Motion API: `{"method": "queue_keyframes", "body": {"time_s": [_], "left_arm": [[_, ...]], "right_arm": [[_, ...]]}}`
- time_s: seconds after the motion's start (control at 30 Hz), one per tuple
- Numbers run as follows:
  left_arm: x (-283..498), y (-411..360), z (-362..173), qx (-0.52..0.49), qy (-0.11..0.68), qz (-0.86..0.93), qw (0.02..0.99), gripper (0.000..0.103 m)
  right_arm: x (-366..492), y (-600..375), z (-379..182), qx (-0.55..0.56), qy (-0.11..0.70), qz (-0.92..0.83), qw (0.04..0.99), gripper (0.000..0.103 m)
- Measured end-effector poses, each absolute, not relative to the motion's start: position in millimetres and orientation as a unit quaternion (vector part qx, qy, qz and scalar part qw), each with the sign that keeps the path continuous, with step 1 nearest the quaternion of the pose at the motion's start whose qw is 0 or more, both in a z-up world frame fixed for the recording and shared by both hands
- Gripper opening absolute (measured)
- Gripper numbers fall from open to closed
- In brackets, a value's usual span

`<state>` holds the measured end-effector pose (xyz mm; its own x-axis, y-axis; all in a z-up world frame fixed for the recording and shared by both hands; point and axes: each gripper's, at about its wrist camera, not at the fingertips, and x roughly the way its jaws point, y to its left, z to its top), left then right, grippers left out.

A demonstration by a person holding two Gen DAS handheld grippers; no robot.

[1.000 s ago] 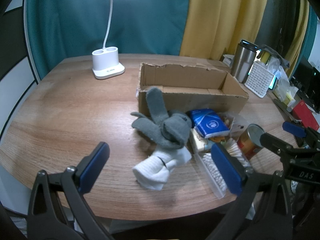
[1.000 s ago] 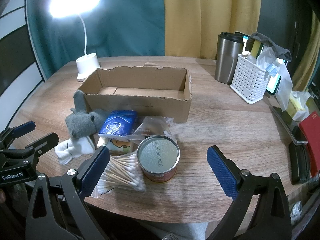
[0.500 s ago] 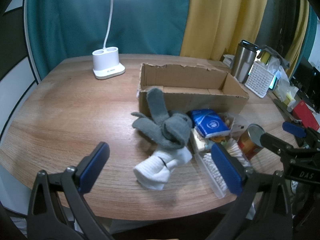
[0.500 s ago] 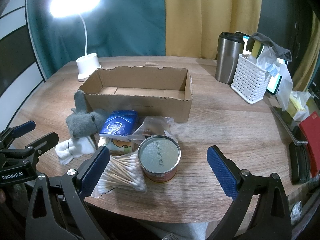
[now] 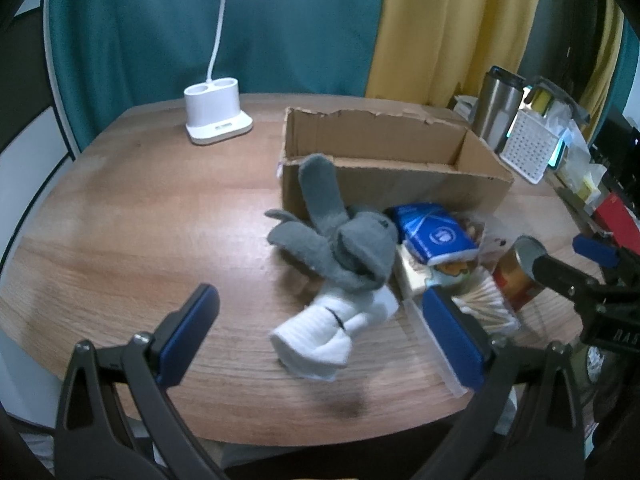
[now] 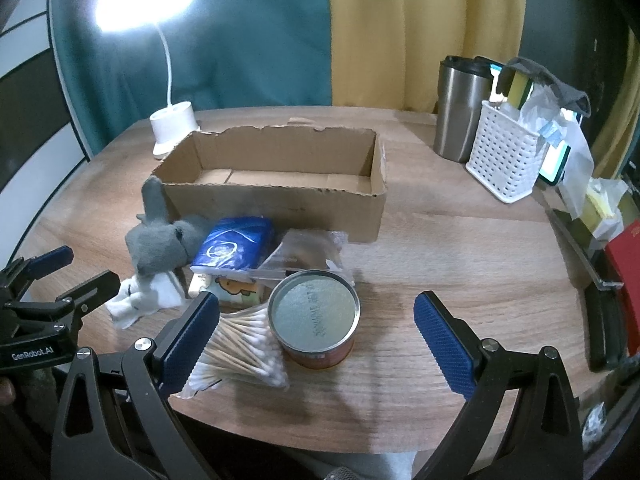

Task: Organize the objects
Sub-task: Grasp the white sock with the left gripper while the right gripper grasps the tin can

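Observation:
An open cardboard box (image 5: 384, 160) (image 6: 280, 184) stands mid-table with nothing inside. In front of it lies a pile: grey socks (image 5: 344, 240) (image 6: 160, 240), a white sock (image 5: 332, 328) (image 6: 140, 296), a blue tissue pack (image 5: 432, 236) (image 6: 232, 248), a clear snack bag (image 6: 308, 248), a bag of cotton swabs (image 6: 244, 352) (image 5: 484, 308) and a tin can (image 6: 314, 320) (image 5: 516, 276). My left gripper (image 5: 320, 332) is open, its fingers either side of the white sock, short of it. My right gripper (image 6: 316, 336) is open around the can, near the table edge.
A white lamp base (image 5: 216, 116) (image 6: 172, 128) stands at the back left. A steel tumbler (image 6: 460, 108) and a white perforated basket (image 6: 508, 156) sit at the back right. Dark and red items (image 6: 624, 264) line the right edge.
Both grippers have edged forward a little toward the pile. The objects on the table have not moved.

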<state>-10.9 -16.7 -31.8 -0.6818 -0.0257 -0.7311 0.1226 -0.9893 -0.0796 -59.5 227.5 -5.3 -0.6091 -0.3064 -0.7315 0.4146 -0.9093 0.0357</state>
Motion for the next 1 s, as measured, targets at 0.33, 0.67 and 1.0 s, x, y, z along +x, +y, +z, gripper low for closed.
{"method": "queue_keyframes", "body": {"time_s": [0.33, 0.67, 1.0], "left_arm": [[-24, -18, -49, 0.417, 0.056, -0.906, 0.041, 0.102], [-37, -12, -73, 0.446, 0.041, -0.894, 0.019, 0.079], [-32, -8, -72, 0.443, 0.049, -0.895, -0.017, 0.049]], "right_arm": [[-72, 227, -16, 0.406, 0.066, -0.888, 0.207, 0.099], [-79, 221, -28, 0.422, 0.066, -0.878, 0.214, 0.098], [-78, 220, -36, 0.434, 0.067, -0.87, 0.223, 0.059]]}}
